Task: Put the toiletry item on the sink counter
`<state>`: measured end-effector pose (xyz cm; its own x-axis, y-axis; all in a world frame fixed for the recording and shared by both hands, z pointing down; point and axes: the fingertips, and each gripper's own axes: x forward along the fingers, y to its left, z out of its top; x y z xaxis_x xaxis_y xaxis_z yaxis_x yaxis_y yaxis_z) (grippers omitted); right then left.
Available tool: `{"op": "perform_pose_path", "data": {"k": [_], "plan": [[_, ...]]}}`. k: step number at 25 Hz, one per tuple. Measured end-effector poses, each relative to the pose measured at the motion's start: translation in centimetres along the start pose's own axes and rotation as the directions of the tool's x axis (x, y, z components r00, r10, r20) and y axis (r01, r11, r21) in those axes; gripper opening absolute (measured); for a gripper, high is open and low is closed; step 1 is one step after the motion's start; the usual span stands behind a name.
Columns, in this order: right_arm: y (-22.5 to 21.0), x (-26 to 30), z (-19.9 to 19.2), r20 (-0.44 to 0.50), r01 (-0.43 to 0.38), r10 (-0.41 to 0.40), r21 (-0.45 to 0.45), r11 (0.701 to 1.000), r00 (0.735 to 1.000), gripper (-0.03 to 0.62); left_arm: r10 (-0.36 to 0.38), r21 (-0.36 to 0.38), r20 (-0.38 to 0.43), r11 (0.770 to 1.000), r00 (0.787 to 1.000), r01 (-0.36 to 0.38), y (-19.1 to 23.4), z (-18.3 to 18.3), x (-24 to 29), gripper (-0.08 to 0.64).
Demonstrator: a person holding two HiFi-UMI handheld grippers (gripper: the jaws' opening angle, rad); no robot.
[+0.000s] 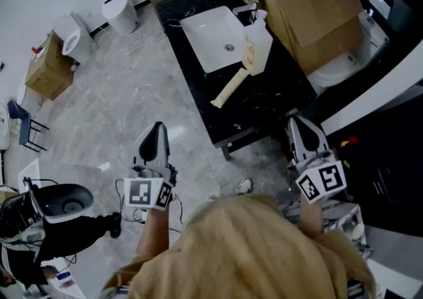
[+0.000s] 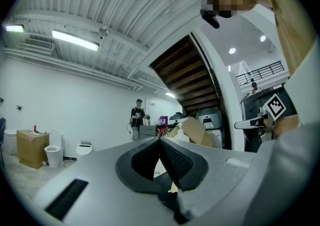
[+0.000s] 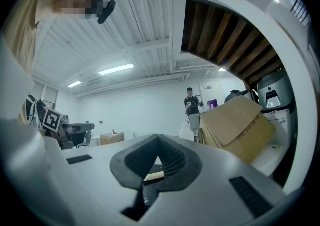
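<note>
Underfoot, a grey marble floor (image 1: 132, 106) fills most of the head view. A long black surface (image 1: 264, 102) runs away from the person across it. At its far right a large cardboard box (image 1: 317, 16) with open flaps rests partly on the surface and hangs over a white toilet (image 1: 337, 69) beside it. A square white basin (image 1: 211, 33) is set into the surface, to the left of the box. Well apart on the left, two more white toilets (image 1: 121, 10) stand by the wall, with a small cardboard box (image 1: 47, 66) near them. At the lower left a person in black (image 1: 39, 238) crouches by a white fixture, and another person (image 3: 190, 102) stands far off in the right gripper view.

Both tools are held over the floor, short of the surface's near end. The left tool (image 1: 156, 133) is clenched on nothing; its own view shows the ribbed pads (image 2: 170, 157) pressed together at the tips. The right tool (image 1: 294, 119), close to the surface's near corner, is likewise clenched and empty, its tips meeting in its own view (image 3: 159, 137).

A pale pump bottle (image 1: 258, 45) with an orange label stands upright on the surface, touching the basin's right edge and just beside the large box. A slim beige item (image 1: 229, 88) lies flat on the surface just below the bottle, angled toward the person. Which of the two is the toiletry item cannot be told; both already sit on the surface, apart from either tool.
</note>
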<state>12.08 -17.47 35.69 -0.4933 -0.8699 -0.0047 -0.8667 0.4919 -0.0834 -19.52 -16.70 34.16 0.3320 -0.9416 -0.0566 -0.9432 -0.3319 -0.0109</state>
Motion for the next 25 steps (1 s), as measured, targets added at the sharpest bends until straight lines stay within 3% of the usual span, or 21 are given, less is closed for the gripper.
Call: {"op": "perform_pose_path", "data": {"k": [25], "plan": [[0.02, 0.39, -0.81, 0.0, 0.01, -0.01, 0.013, 1.0, 1.0, 0.002, -0.005, -0.013, -0.001, 1.0, 1.0, 0.005, 0.25, -0.67, 0.25, 0.005]]}}
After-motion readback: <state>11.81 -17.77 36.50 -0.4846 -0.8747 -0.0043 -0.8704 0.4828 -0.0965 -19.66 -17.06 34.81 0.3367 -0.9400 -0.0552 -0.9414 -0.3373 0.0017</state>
